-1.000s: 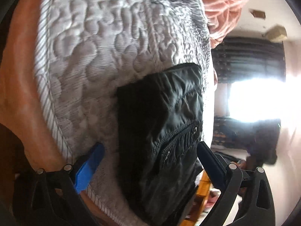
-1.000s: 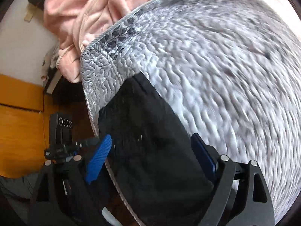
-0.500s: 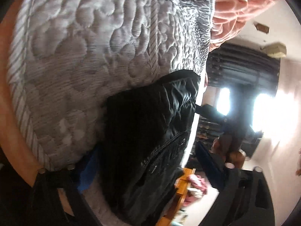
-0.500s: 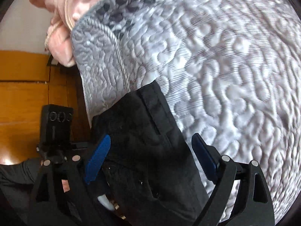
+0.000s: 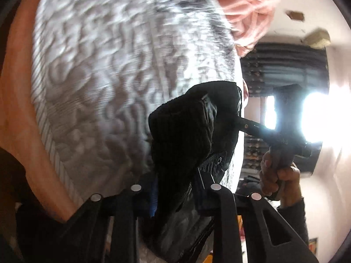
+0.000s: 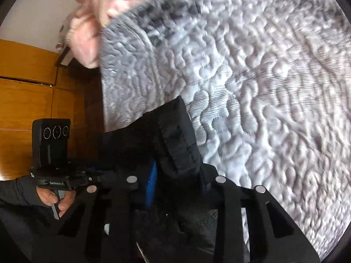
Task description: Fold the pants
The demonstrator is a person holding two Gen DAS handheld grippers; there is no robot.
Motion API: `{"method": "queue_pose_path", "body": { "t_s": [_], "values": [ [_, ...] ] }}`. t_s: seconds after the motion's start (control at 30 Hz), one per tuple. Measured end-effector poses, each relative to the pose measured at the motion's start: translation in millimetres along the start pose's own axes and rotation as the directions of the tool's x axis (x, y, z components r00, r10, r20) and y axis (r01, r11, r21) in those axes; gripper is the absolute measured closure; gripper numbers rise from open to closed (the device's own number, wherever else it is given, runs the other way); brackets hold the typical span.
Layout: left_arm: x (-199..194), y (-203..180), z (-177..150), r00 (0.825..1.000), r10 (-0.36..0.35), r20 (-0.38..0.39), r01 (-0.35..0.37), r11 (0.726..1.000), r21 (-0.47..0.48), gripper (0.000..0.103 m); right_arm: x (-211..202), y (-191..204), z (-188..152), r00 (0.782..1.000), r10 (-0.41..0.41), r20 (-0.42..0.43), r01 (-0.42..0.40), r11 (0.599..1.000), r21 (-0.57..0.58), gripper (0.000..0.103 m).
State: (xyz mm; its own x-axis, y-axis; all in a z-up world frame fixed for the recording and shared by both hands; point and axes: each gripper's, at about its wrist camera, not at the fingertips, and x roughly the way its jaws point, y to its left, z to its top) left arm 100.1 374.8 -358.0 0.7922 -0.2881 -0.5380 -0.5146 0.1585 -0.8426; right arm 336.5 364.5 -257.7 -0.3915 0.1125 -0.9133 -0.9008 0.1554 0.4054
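Left wrist view: the left claw [image 5: 175, 188], wide a second ago, is closing on the black pants [image 5: 186, 135] at the mattress [image 5: 105, 70] edge; the right claw [image 6: 175, 179] is closing likewise, readying a fold.

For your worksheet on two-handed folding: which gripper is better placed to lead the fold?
Neither clearly: left gripper and right gripper are both closing on the black pants at the mattress edge.
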Motion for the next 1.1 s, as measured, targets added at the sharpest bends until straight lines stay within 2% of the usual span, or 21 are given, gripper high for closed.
{"method": "queue_pose_path", "body": {
  "t_s": [0.13, 0.3, 0.4, 0.6, 0.8, 1.1],
  "values": [
    [-17, -47, -14, 1.000, 0.018, 0.017, -0.020, 0.990, 0.137, 0.078, -42, 15, -20, 0.998, -0.030, 0.060, 0.031, 0.999, -0.008, 0.073],
    [-29, -91, -33, 0.999, 0.023, 0.025, -0.028, 0.968, 0.250, 0.078, -94, 34, -55, 0.988, -0.089, 0.127, 0.090, 0.996, -0.001, 0.073],
    [-33, -119, -44, 0.999, 0.026, 0.028, -0.033, 0.950, 0.311, 0.078, -120, 40, -76, 0.980, -0.113, 0.162, 0.113, 0.994, 0.013, 0.073],
    [-45, -166, -82, 0.999, 0.038, 0.032, -0.048, 0.896, 0.441, 0.078, -163, 57, -122, 0.958, -0.167, 0.233, 0.162, 0.986, 0.041, 0.073],
    [-58, -196, -120, 0.999, 0.032, 0.029, -0.042, 0.848, 0.529, 0.079, -193, 69, -160, 0.938, -0.207, 0.279, 0.197, 0.978, 0.066, 0.073],
    [-64, -226, -151, 1.000, 0.027, 0.013, -0.029, 0.797, 0.603, 0.079, -218, 77, -200, 0.913, -0.239, 0.331, 0.219, 0.971, 0.098, 0.073]
  ]
}}
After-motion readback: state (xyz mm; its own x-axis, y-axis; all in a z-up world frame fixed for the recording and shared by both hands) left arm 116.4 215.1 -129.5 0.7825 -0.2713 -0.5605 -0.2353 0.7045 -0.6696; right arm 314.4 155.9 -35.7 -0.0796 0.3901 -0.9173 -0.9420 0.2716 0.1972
